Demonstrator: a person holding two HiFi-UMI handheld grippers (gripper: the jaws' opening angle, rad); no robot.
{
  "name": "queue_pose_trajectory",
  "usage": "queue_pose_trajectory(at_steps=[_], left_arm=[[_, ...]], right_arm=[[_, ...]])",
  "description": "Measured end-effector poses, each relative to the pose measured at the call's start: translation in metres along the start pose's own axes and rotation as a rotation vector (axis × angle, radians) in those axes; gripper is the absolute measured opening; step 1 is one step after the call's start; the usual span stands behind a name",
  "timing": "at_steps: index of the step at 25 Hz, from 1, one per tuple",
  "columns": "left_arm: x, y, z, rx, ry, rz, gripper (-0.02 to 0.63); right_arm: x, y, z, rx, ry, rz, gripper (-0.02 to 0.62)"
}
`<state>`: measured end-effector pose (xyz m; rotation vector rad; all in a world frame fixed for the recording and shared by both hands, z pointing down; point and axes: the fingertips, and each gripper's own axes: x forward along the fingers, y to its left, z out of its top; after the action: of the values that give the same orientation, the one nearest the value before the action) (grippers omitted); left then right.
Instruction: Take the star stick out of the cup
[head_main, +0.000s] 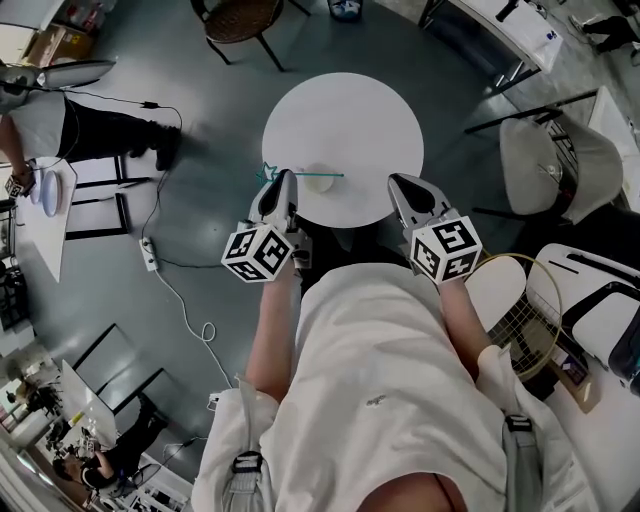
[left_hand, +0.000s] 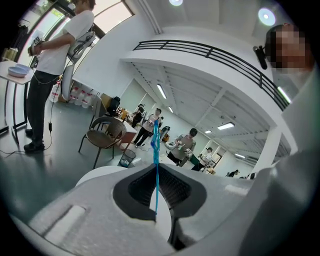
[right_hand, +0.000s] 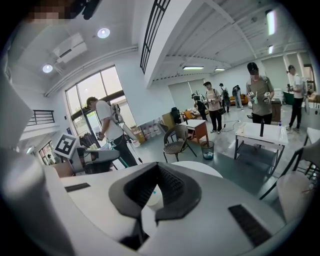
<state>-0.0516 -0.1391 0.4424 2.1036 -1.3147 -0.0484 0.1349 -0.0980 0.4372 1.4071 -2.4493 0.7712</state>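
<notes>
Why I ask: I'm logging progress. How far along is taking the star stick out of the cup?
Done: the left gripper clamps the star stick. In hand: it crosses above the cup, apparently out. Remaining: carry it clear; right gripper holds nothing.

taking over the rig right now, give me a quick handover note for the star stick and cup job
Grippers: the left gripper is shut on the star stick, pinching its shaft, with the star end free of the jaws. The right gripper has its jaws together, empty, off to the side of the cup and not touching it.
Things: the cup stands on the round white table, near its front edge.
Done: the stick is gripped. In the head view it lies level across the cup, its plain end showing past the rim, so it looks out.
Left: clearance can't be confirmed from above. Carry the stick well away from the cup.
</notes>
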Motion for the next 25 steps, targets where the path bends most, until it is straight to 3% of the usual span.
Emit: queue_pose_trajectory(at_steps=[15, 25], left_arm=[[-0.033, -0.056, -0.002, 0.304, -0.001, -0.018, 0.023], [-0.025, -0.081, -0.008, 0.348, 0.021, -0.053, 0.021]], right_arm=[[-0.006, 0.019, 0.003, -0.044, -0.039, 0.103, 0.006], [-0.009, 0.014, 0.01, -0.049, -0.043, 0.119, 0.006]])
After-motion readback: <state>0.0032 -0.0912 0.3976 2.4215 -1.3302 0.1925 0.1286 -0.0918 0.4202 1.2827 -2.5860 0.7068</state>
